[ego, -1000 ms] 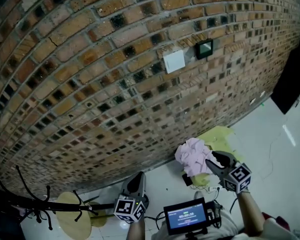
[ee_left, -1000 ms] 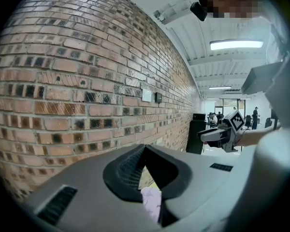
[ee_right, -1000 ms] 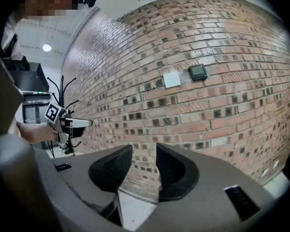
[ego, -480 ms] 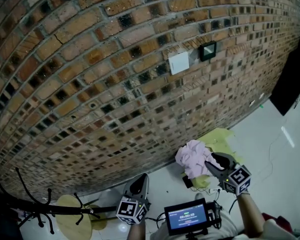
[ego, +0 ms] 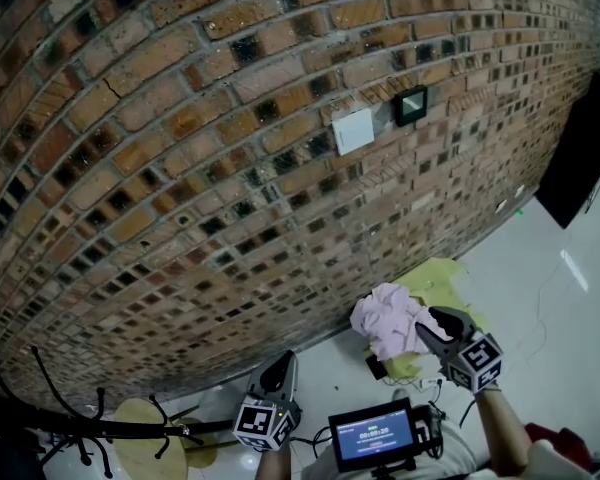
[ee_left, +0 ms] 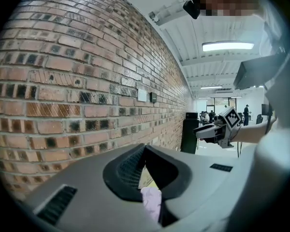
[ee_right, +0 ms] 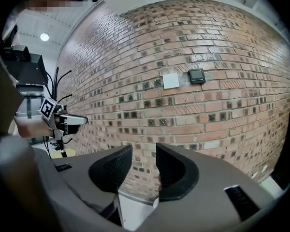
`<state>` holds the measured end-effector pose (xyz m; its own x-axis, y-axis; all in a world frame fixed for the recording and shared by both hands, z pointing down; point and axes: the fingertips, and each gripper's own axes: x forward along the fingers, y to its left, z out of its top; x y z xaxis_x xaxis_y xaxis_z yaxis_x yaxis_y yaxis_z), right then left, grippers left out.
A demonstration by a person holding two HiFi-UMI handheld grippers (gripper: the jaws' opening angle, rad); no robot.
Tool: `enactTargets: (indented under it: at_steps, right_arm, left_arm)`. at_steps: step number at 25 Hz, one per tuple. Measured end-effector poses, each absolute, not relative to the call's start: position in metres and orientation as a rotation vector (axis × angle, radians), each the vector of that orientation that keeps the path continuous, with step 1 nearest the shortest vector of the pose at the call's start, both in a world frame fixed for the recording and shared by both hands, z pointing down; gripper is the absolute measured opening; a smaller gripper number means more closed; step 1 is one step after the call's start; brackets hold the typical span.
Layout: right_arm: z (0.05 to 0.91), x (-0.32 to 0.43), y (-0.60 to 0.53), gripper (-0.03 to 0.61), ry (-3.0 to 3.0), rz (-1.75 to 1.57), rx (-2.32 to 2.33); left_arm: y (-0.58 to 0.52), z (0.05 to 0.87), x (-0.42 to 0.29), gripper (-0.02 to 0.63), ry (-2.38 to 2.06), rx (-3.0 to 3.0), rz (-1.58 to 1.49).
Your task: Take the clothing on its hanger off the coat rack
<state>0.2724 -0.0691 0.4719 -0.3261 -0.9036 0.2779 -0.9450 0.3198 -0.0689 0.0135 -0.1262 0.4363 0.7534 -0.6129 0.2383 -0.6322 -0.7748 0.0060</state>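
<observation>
The black coat rack (ego: 75,426) lies across the lower left of the head view, with bare hooks and a round wooden base (ego: 145,438). I see no hanger on it. A crumpled pink garment (ego: 388,316) lies on a yellow-green cloth (ego: 442,276) on the floor by the brick wall. My left gripper (ego: 280,364) points at the wall, its jaws shut with nothing between them (ee_left: 144,149). My right gripper (ego: 430,326) hovers just right of the pink garment, open and empty (ee_right: 144,163). Each gripper shows in the other's view: the right gripper (ee_left: 207,129) and the left gripper (ee_right: 76,121).
The brick wall (ego: 240,168) fills most of the head view and carries a white plate (ego: 353,130) and a small dark panel (ego: 411,104). A small screen (ego: 372,434) sits at my front. A black object (ego: 580,158) stands at the right on the white floor (ego: 540,308).
The head view has drifted slightly. Both grippers keep their places and their jaws stand as before.
</observation>
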Motion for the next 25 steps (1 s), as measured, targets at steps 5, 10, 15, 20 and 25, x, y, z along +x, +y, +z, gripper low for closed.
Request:
enactTargets:
  at_steps: [5,10,15,20,25]
  right_arm:
    - [0.475,0.281,-0.072,0.108,-2.338,0.301,1.750]
    - [0.473,0.284,-0.074,0.098,-2.304,0.264,1.754]
    - [0.472,0.284,-0.073,0.098,-2.314,0.230,1.738]
    - [0.472,0.284,-0.066,0.098,-2.320,0.216,1.718]
    - [0.466,0.288,-0.063,0.098,-2.330,0.198,1.728]
  left_arm:
    - [-0.131,0.441,0.014,0.006,-1.022,2.852,0.339]
    - [-0.135,0.445,0.020,0.006,-1.002,2.841,0.345]
    - [-0.132,0.454,0.031,0.006,-0.923,2.814,0.347]
    - [-0.128,0.455,0.041,0.006,-0.877,2.797,0.354]
    - [-0.125,0.461,0.047,0.006,-0.857,2.791,0.352]
